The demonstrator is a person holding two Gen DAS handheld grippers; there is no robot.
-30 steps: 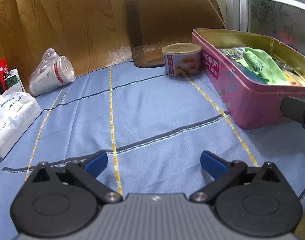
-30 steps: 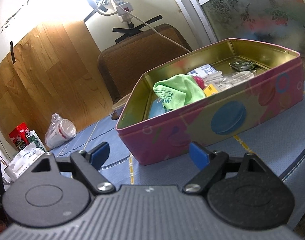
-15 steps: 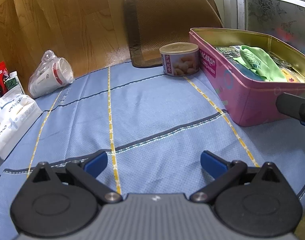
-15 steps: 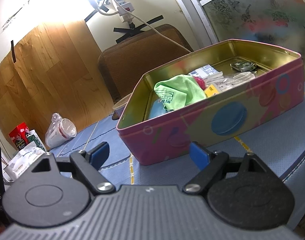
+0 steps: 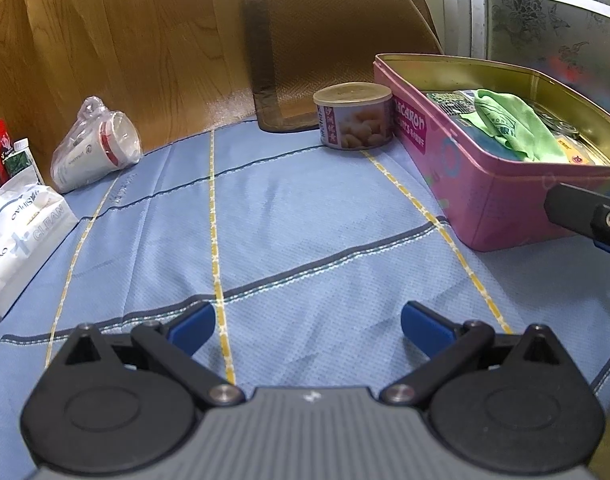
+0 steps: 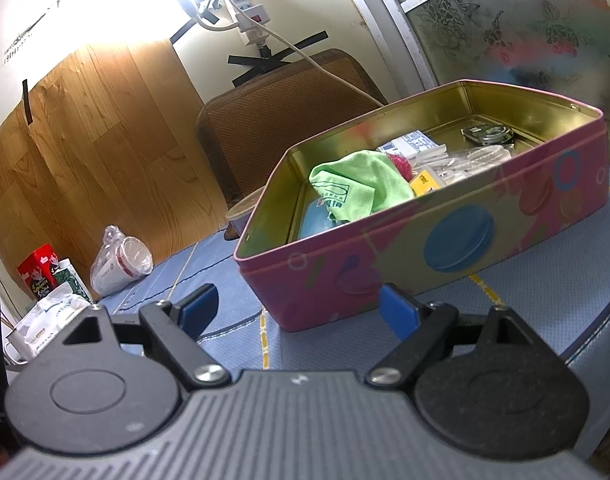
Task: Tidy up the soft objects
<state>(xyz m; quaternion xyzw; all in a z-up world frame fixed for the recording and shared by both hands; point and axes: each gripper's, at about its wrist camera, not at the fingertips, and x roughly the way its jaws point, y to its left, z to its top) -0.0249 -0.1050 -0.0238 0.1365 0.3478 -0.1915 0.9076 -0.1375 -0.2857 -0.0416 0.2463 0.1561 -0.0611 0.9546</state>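
Left wrist: pink tin point(image 5: 457, 168) reads "macaron"; both grippers point(image 5: 307, 326) point(image 6: 299, 306) released, empty.

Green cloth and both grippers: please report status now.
Left gripper open, empty. Right gripper open, empty, facing the pink tin. Green cloth lies inside the tin, untouched. Nothing in the way.

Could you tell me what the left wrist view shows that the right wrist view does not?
Only the left wrist view shows the label of the round can beside the pink tin. Only the right wrist view shows the power strip on the wall. Both show the green cloth in the tin, the bagged cups, and an open, empty claw: left claw, right claw.
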